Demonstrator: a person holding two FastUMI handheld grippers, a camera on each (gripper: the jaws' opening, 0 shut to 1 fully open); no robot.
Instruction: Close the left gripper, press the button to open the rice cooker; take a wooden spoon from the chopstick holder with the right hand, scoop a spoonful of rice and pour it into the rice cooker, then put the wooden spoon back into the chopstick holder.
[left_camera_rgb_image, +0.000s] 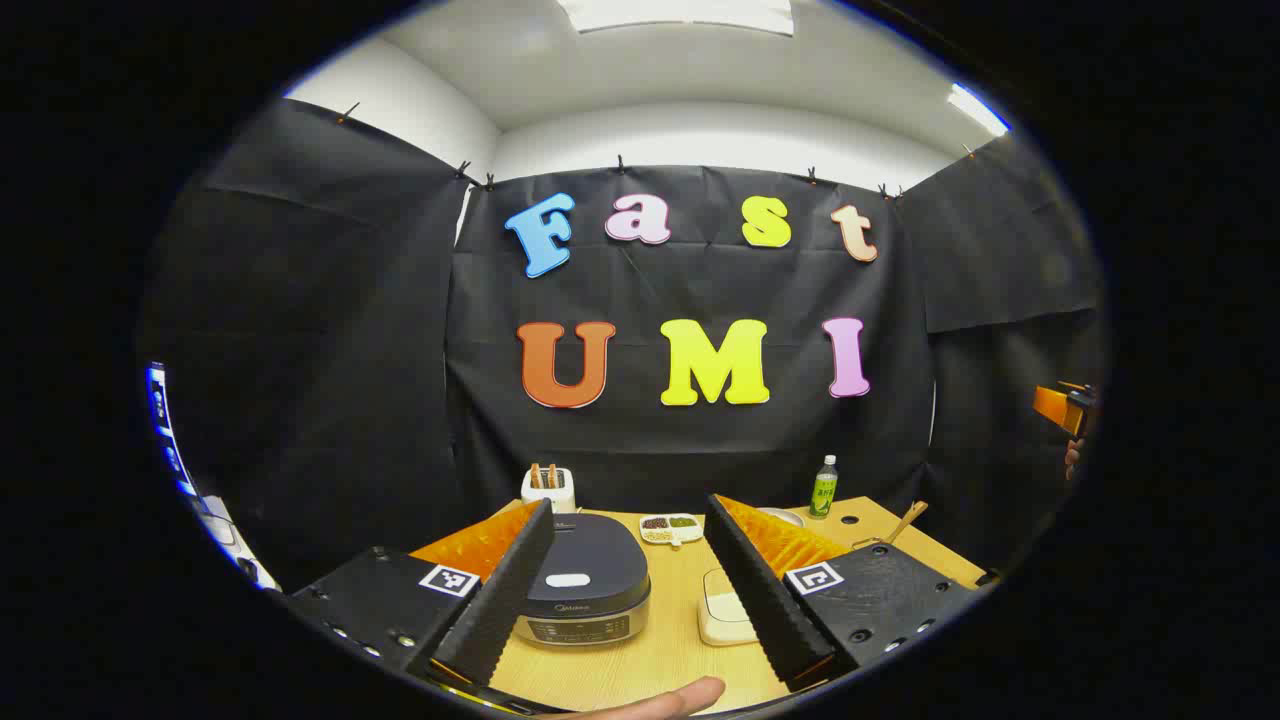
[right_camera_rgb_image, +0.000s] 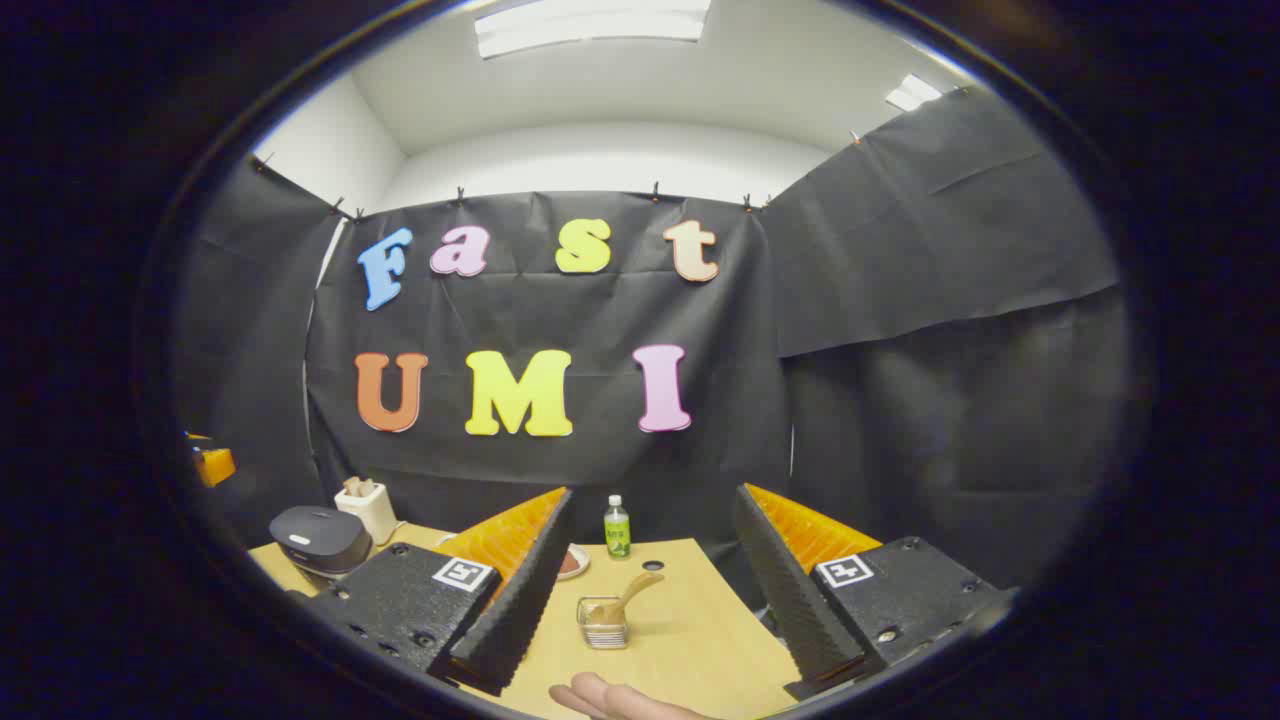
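Note:
The dark rice cooker (left_camera_rgb_image: 585, 580) sits on the wooden table (left_camera_rgb_image: 670, 650) with its lid down and a white button (left_camera_rgb_image: 567, 580) on top. My left gripper (left_camera_rgb_image: 630, 505) hangs open above and in front of it, holding nothing. From the right gripper view the cooker (right_camera_rgb_image: 320, 540) is far left. A clear chopstick holder (right_camera_rgb_image: 602, 622) stands ahead of my open right gripper (right_camera_rgb_image: 652, 492), with the wooden spoon (right_camera_rgb_image: 632, 590) leaning in it. The spoon handle (left_camera_rgb_image: 905, 522) also pokes up at the table's right. A white box (left_camera_rgb_image: 725, 615) lies right of the cooker.
A white toaster (left_camera_rgb_image: 548, 487) with bread stands behind the cooker, beside a divided dish (left_camera_rgb_image: 670, 527). A green bottle (right_camera_rgb_image: 617, 527) and a small plate (right_camera_rgb_image: 572, 560) stand at the back. A finger (right_camera_rgb_image: 610, 700) shows at the lower edge. The other gripper's orange part (left_camera_rgb_image: 1065, 408) hovers far right.

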